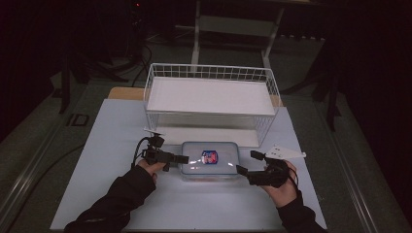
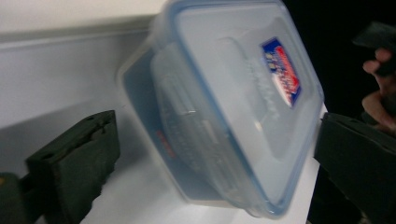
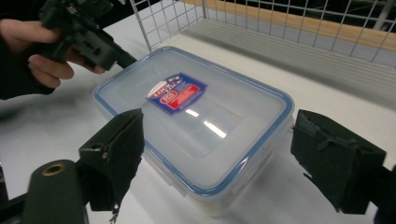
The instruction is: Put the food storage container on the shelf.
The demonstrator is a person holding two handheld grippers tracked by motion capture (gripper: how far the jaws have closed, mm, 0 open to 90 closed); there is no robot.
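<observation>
We count one clear plastic food box [image 1: 210, 160] with a blue-rimmed lid and a red and blue label [image 1: 210, 157], one white wire basket [image 1: 212, 73], and two claws, one in each of the person's hands. The box lies flat on the white desk [image 1: 116, 136], near its front half and just in front of the basket, lid on; through the cloudy plastic we cannot tell what, if anything, is inside. The basket stands at the far side of the desk and we see nothing in it but its white floor. The left claw [image 1: 182, 159] reaches the box's left short end with its jaws apart; in the left gripper view the box [image 2: 224, 107] sits between the two spread jaws, neither clearly pressing it. The right claw [image 1: 248, 163] stands at the box's right end, jaws likewise wide apart; in the right gripper view they flank the near corner of the box [image 3: 196, 116] without touching it, and the left claw [image 3: 126, 58] shows at the far corner. Bare desk lies open to the left, to the right and in front of the box, while the basket closes off the space behind it.
</observation>
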